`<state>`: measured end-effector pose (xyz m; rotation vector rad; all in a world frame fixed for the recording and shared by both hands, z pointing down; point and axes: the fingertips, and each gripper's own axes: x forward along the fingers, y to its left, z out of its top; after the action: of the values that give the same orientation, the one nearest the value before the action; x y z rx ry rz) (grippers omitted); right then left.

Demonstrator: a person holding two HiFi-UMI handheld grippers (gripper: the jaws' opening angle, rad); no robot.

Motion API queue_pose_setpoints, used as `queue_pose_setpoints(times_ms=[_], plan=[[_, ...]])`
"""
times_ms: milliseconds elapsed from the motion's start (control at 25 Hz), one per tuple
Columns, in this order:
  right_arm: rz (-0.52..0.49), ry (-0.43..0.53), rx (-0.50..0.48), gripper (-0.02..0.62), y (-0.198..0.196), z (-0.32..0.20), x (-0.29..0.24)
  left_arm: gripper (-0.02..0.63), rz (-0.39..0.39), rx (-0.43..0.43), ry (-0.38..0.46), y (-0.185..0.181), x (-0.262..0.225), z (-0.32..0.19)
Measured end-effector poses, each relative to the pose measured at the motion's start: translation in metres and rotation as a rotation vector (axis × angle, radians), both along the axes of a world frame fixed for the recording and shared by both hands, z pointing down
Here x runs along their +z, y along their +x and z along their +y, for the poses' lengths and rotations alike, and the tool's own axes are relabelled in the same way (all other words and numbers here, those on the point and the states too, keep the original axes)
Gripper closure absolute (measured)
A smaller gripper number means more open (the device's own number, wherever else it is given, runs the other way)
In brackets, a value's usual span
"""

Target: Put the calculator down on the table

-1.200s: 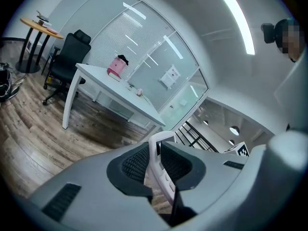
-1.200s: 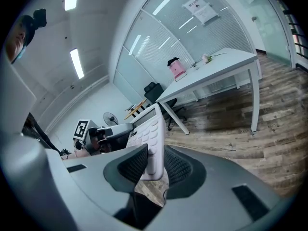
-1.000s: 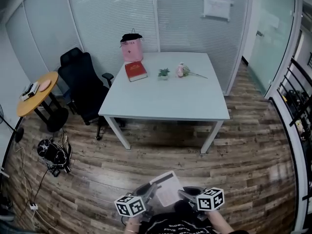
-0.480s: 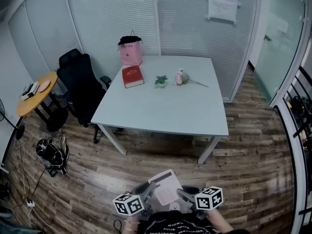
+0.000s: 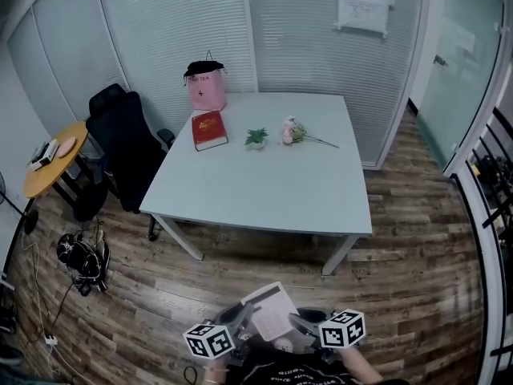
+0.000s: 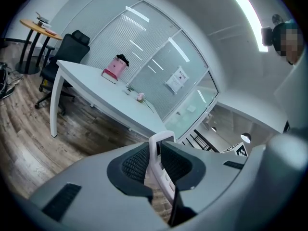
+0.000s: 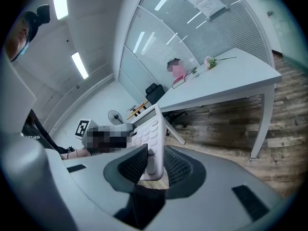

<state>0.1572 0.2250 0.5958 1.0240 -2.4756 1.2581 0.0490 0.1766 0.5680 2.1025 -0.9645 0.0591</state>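
Observation:
A white calculator (image 5: pixel 272 314) is carried in the air between both grippers, low in the head view and short of the white table (image 5: pixel 264 184). My left gripper (image 5: pixel 244 318) is shut on its left edge and my right gripper (image 5: pixel 299 322) on its right edge. In the left gripper view the calculator (image 6: pixel 162 170) stands edge-on between the dark pads of that gripper (image 6: pixel 155 154). The right gripper view shows the calculator's (image 7: pixel 150 131) keys and display, with that gripper (image 7: pixel 153 160) clamped on its lower edge. The table (image 6: pixel 103 96) (image 7: pixel 226 78) lies ahead beyond wooden floor.
At the table's far end are a pink bag (image 5: pixel 205 87), a red book (image 5: pixel 209 129), a small plant (image 5: pixel 256 137) and a pink flower (image 5: pixel 292 131). A black office chair (image 5: pixel 120 135) and a round wooden side table (image 5: pixel 50 157) stand left. Cables (image 5: pixel 80 255) lie on the floor.
Both grippers, still gripping the calculator, have travelled forward with the head; the table now sits closer and a little further left in the head view.

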Motion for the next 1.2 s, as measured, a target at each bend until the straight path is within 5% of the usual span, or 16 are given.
queue_pose_setpoints(times_ms=[440,1200], plan=[[-0.005,-0.023,0.091,0.482,0.005,-0.058,0.016,0.52,0.001,0.085,-0.037,0.009,0.017,-0.067],[0.016,-0.02,0.278,0.482,-0.029,-0.263,0.005,0.52,-0.007,0.269,0.003,-0.011,0.003,-0.291]])
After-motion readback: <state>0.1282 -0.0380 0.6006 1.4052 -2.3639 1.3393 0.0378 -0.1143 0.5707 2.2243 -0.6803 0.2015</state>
